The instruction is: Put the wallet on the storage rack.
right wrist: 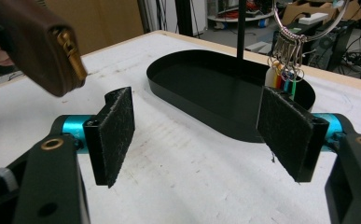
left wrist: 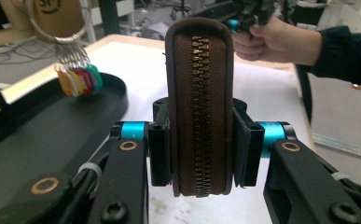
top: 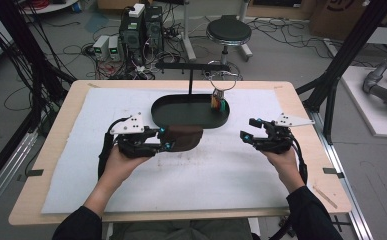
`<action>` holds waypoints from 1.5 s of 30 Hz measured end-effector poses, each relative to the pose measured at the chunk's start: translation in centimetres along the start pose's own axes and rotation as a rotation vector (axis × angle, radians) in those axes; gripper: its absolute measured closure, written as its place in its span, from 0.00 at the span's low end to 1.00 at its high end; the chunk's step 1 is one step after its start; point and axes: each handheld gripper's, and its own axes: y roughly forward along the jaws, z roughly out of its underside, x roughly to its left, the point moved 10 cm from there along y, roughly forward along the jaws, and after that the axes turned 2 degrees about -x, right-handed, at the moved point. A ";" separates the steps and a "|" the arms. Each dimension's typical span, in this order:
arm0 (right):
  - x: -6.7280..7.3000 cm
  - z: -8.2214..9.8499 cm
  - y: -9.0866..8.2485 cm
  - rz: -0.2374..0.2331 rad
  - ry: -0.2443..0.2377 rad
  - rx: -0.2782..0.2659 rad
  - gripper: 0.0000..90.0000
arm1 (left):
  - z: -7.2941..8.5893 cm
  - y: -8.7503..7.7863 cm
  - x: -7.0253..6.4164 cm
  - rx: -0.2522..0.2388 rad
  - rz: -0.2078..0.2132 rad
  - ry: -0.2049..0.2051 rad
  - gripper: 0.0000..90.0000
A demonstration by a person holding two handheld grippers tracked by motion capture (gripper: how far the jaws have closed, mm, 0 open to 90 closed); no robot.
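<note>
Brown zip wallet (left wrist: 199, 112) clamped in L gripper (left wrist: 201, 144) | R gripper (right wrist: 201, 135) agape, holds nothing

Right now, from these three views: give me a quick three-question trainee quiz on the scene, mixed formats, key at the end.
1. True or false: the left gripper is shut on the brown zip wallet.
2. The right gripper stands: A) open, nothing between its pads; B) shut on the key ring; C) shut on the tray.
3. Fill in: the key ring with coloured tags hangs over the black oval ____.

Key: 1 true; 2 A; 3 tray.
</note>
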 end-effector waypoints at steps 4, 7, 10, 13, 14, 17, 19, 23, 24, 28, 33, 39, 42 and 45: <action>-0.3 0.0 -0.1 0.009 0.003 -0.002 0.31 | -0.4 0.3 1.2 -0.011 -0.045 0.007 0.72; -0.6 0.0 -0.3 0.020 0.011 -0.005 0.31 | -0.5 0.6 2.2 -0.013 -0.088 0.010 0.72; -0.9 0.0 -0.4 0.029 0.011 -0.010 0.31 | -0.6 1.0 3.1 -0.023 -0.122 0.001 0.72; -1.1 0.0 -0.6 0.036 0.015 -0.014 0.31 | -0.7 1.4 4.3 -0.027 -0.159 -0.007 0.72; -1.1 0.0 -0.6 0.038 0.017 -0.016 0.31 | -0.7 1.4 4.5 -0.026 -0.167 -0.007 0.72; -1.3 -0.1 -0.8 0.042 0.015 -0.024 0.31 | -0.9 1.6 5.5 -0.042 -0.195 -0.020 0.72; -1.4 -0.1 -0.8 0.045 0.021 -0.022 0.31 | -1.0 1.8 6.2 -0.059 -0.218 -0.026 0.72; -1.6 -0.2 -0.9 0.049 0.026 -0.032 0.31 | -0.9 2.1 7.4 -0.080 -0.263 -0.026 0.72; -1.6 -0.2 -1.0 0.052 0.026 -0.034 0.31 | -0.8 2.2 7.7 -0.082 -0.270 -0.030 0.72; -1.7 -0.2 -1.0 0.054 0.028 -0.035 0.31 | -0.5 2.6 8.9 -0.074 -0.299 -0.045 0.72; -1.7 -0.2 -0.9 0.053 0.030 -0.035 0.31 | -0.6 3.2 9.9 -0.108 -0.328 -0.045 0.72; -1.7 -0.2 -0.9 0.052 0.030 -0.033 0.31 | 0.1 4.0 11.6 -0.104 -0.366 -0.086 0.72; -1.7 -0.2 -0.9 0.050 0.033 -0.034 0.31 | 0.1 4.5 12.2 -0.129 -0.372 -0.115 0.72; -1.8 -0.2 -0.9 0.050 0.033 -0.034 0.31 | 0.1 5.2 12.6 -0.132 -0.377 -0.120 0.72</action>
